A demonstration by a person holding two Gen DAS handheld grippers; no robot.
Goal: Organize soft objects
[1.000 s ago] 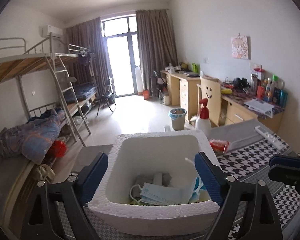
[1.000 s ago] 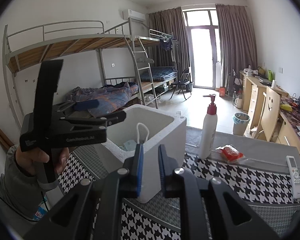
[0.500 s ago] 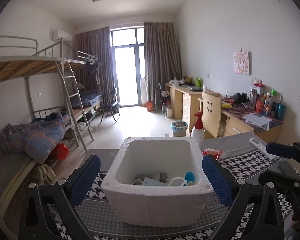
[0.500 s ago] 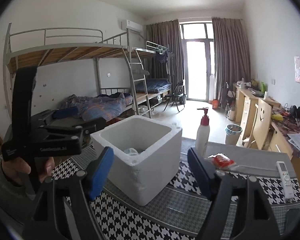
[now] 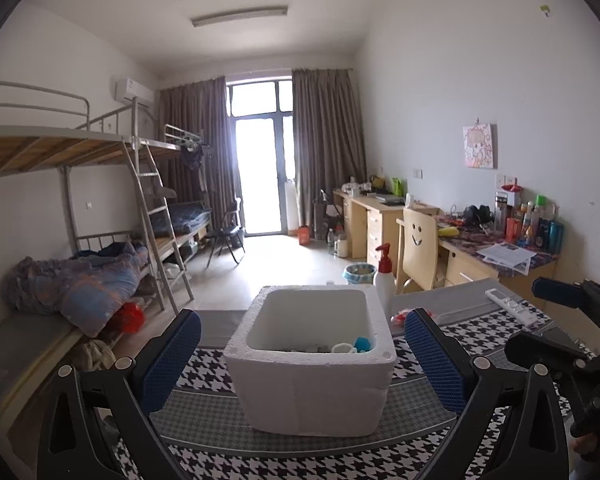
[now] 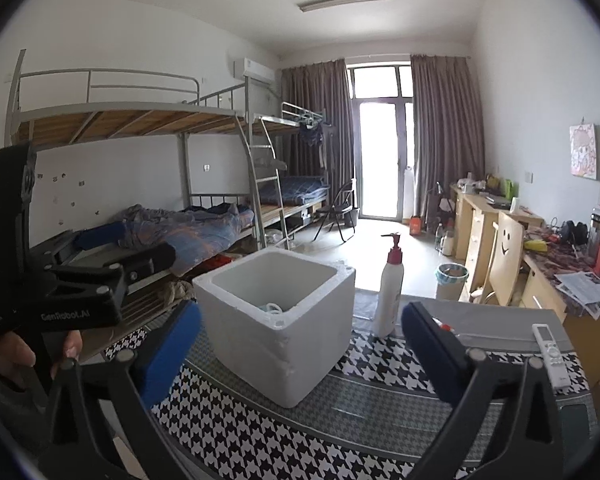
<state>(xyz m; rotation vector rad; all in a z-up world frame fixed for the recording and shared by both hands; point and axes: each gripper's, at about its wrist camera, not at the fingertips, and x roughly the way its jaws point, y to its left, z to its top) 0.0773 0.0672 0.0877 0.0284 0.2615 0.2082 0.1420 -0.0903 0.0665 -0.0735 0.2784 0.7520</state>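
A white foam box point(image 5: 312, 364) stands on the houndstooth tablecloth; it also shows in the right wrist view point(image 6: 276, 320). Soft items lie at its bottom, with a blue and white bit point(image 5: 354, 346) showing over the rim and a white loop point(image 6: 274, 307) visible from the right. My left gripper point(image 5: 302, 360) is open and empty, held back from the box's near side. My right gripper point(image 6: 300, 352) is open and empty, to the right of the box and back from it.
A white pump bottle with a red top point(image 6: 390, 294) stands behind the box. A small red packet point(image 5: 402, 318) lies beside it. A white remote point(image 6: 550, 350) lies at the table's right. Bunk beds point(image 5: 80, 264) stand left, desks point(image 5: 480, 248) right.
My right gripper has opened and let a face mask drop into the box. Both grippers have drawn back and up from the box.
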